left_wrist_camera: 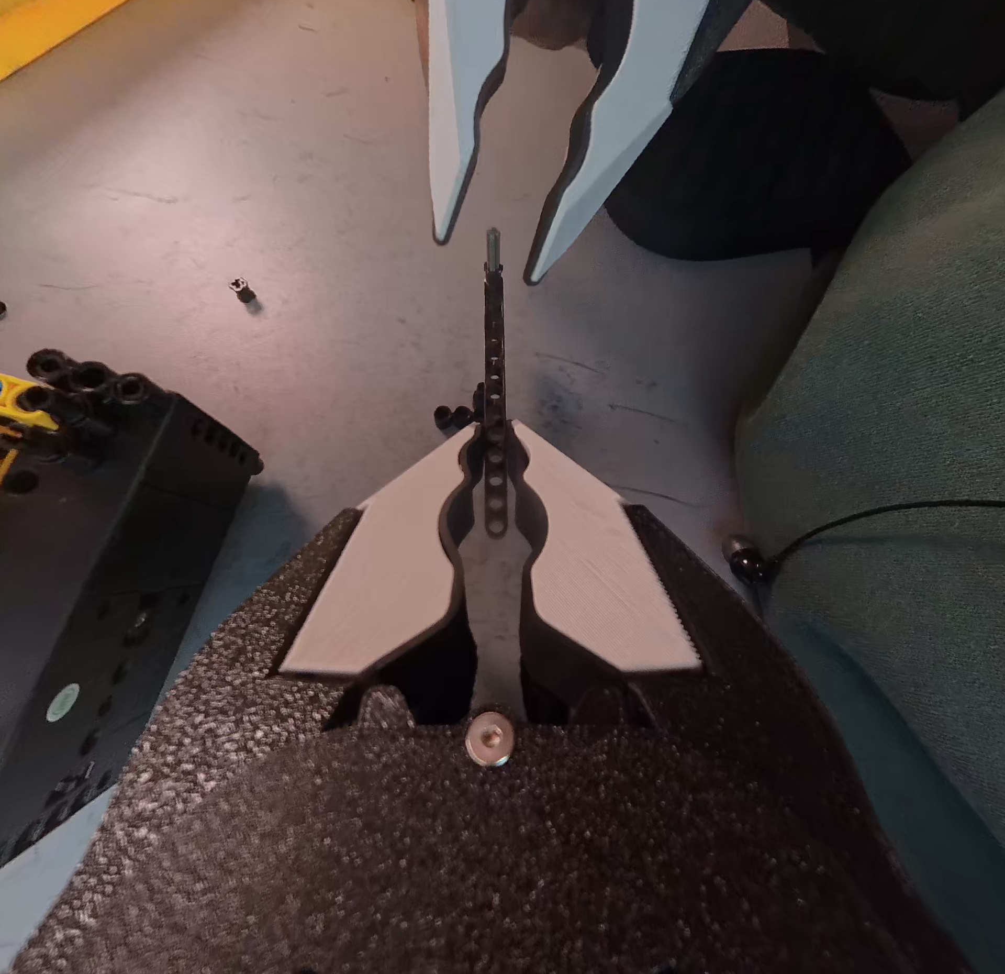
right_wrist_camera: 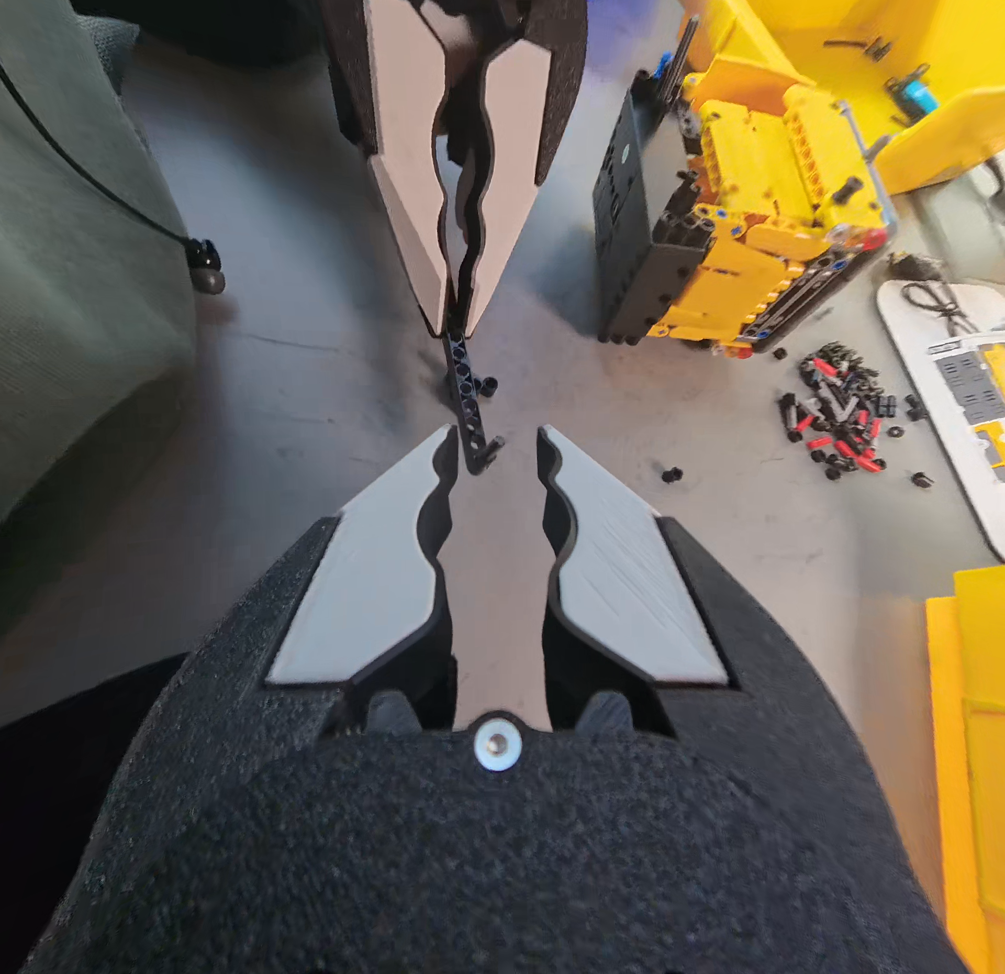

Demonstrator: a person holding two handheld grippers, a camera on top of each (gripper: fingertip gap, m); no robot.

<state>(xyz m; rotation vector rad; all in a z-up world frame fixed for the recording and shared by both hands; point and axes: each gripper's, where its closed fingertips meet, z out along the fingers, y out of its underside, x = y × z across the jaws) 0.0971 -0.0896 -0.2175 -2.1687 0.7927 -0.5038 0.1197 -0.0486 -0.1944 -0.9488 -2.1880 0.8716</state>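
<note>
My left gripper [left_wrist_camera: 495, 431] is shut on a long black beam with a row of holes [left_wrist_camera: 494, 371], held edge-on and pointing forward. A small pin [left_wrist_camera: 494, 249] sticks out at its far end. My right gripper [right_wrist_camera: 496, 431] is open and empty, its jaws standing on either side of that pin end [right_wrist_camera: 492, 450]. In the left wrist view the right gripper [left_wrist_camera: 487, 259] comes down from the top with the pin between its tips. In the right wrist view the left gripper [right_wrist_camera: 454, 327] clamps the beam [right_wrist_camera: 462, 387] from the far side.
A black and yellow brick-built model [right_wrist_camera: 729, 213] stands at the right, also at the left of the left wrist view [left_wrist_camera: 109, 485]. A pile of small black and red pins [right_wrist_camera: 843, 409] lies beside a white booklet [right_wrist_camera: 946, 398]. Loose black pins [left_wrist_camera: 243, 289] lie on the grey table. A green sleeve [left_wrist_camera: 897, 458] is close. About 6 cm separates my left fingertips from my right.
</note>
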